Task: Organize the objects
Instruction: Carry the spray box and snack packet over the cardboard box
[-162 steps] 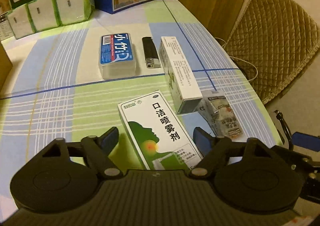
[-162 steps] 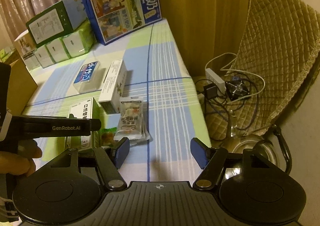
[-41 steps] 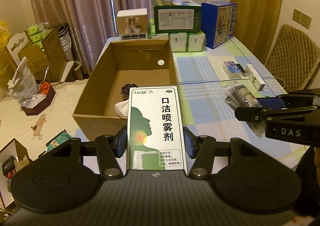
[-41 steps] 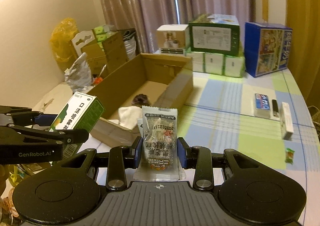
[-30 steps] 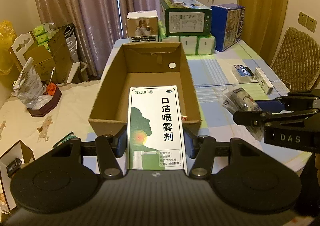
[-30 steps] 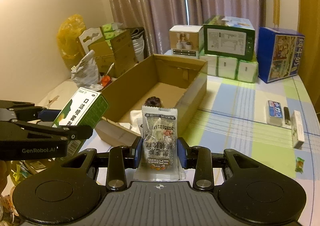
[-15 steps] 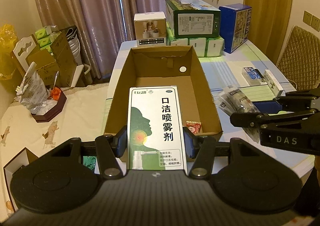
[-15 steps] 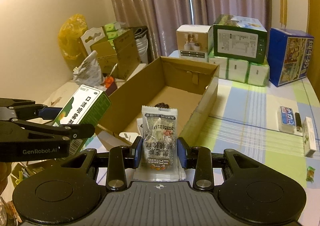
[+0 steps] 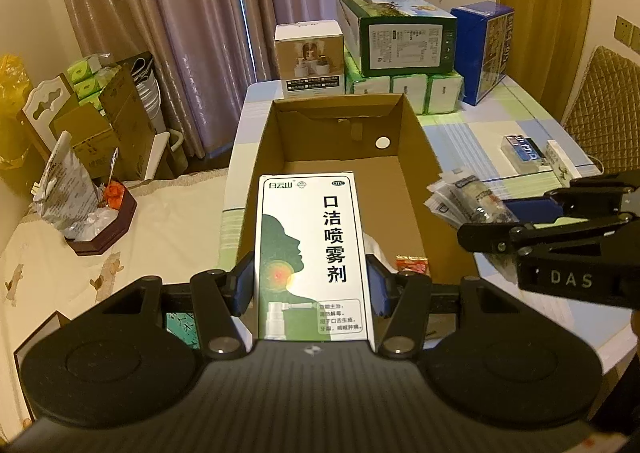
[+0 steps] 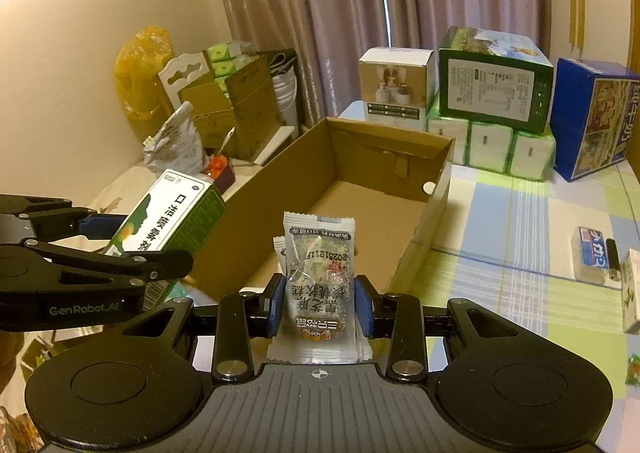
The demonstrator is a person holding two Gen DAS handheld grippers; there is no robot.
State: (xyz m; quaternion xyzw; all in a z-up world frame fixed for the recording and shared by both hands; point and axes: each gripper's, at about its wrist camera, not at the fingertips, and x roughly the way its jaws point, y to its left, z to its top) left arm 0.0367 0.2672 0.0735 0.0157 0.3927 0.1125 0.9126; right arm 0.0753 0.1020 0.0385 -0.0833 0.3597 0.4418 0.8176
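Both loads now hang at the carton's near end.
Left gripper [image 9: 311,285] pinches the spray box [image 9: 310,253], right gripper [image 10: 319,307] pinches the snack packet [image 10: 318,285]; both have swung from the table toward the carton [image 9: 416,157], so dropping comes next.

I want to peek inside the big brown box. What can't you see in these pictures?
- Near floor of the cardboard box: left wrist view, hidden behind the spray box held in the left gripper.
- Same spot, right wrist view: hidden behind the snack packet in the right gripper.
- Red wrapper in the box: too small to read.
- Blue case on the table: print blurred.
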